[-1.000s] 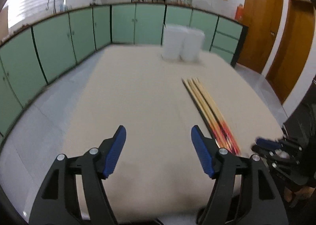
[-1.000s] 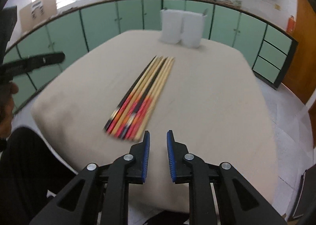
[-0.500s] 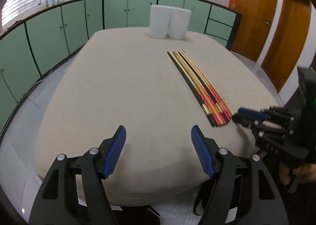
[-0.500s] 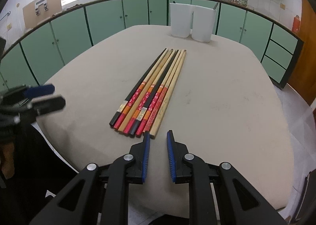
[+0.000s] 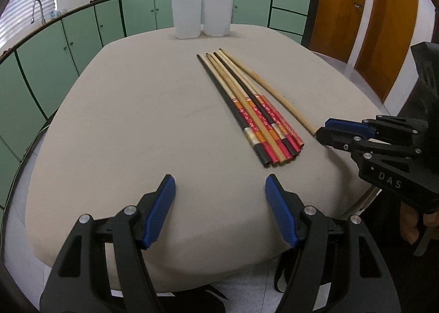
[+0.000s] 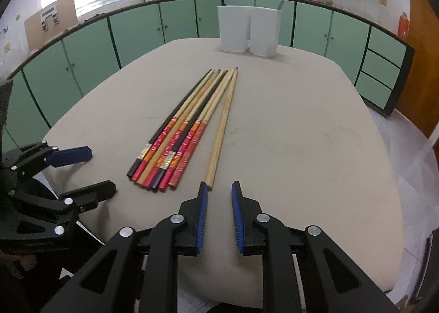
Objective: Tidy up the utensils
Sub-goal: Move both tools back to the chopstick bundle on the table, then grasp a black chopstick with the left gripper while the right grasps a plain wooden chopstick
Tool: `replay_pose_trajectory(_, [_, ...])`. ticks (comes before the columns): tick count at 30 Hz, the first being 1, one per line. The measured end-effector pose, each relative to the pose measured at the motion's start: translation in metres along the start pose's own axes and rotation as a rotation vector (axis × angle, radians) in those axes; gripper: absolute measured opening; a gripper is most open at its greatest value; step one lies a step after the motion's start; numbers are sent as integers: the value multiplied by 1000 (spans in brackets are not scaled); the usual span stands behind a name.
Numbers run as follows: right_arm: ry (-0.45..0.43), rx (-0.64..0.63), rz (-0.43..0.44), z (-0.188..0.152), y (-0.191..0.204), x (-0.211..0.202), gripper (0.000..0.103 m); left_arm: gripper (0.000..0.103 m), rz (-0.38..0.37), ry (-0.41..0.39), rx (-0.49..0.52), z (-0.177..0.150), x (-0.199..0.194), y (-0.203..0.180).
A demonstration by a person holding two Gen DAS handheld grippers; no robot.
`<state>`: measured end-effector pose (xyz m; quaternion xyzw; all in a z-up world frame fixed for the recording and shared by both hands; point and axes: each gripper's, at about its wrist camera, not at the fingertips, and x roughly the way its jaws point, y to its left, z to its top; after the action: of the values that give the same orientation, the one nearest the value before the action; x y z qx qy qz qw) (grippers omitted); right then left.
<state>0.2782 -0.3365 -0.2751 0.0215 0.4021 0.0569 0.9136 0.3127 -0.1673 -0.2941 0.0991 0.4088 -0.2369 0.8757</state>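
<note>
Where one plain chopstick [image 6: 221, 127] now lies split off from the bundle [image 6: 175, 134], the right gripper [image 6: 218, 197] sits at its near end.

Half a second ago all the sticks lay side by side; now the plain one angles away on the right of the bundle, tips near together at the far end, butts apart, mid-frame on the table [image 6: 315, 134]. Right gripper: jaws a little wider than before, nothing between them, left finger [image 6: 202, 200] at or touching the stick's butt; contact unclear. Left gripper [image 5: 220, 189]: wide apart, empty, low centre of its view, well short of the bundle. Two white holders [image 6: 248, 30] stand upper centre, far edge. Judgement: single stick isolated for pickup; sorting barely begun, nothing newly placed in a holder.
</note>
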Motion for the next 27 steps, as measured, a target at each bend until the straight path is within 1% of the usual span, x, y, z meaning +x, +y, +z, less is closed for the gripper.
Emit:
replay_pose_trajectory(4, [-1, -10, 2, 0, 0, 1, 19, 70, 14, -1, 15, 6, 7, -7])
replay_pose_trajectory(9, [-4, -4, 5, 0, -1, 1, 19, 71, 23, -5, -17, 10, 11, -6])
replay_pose_trajectory(15, [-15, -31, 15, -1, 8, 0, 19, 70, 36, -19, -37, 7, 9, -1])
replay_pose_trajectory(18, [-18, -48, 13, -1, 13, 3, 19, 68, 42, -31, -30, 4, 6, 1])
replay_pose_trajectory(20, [-19, -52, 8, 1, 15, 6, 19, 62, 46, -40, -33, 4, 6, 2])
replay_pose_trajectory(22, [-20, -46, 0, 5, 14, 9, 14, 44, 29, -48, -39, 5, 5, 4])
replay_pose_trajectory(23, [-21, -38, -9, 6, 12, 10, 8, 40, 15, -52, -41, 5, 5, 4])
replay_pose_trajectory(25, [-25, -15, -26, 7, 7, 11, 8, 25, -1, -60, -38, 6, 5, 5])
replay_pose_trajectory(27, [-29, -1, -55, 7, 2, 10, 7, 21, -7, -70, -37, 6, 6, 6])
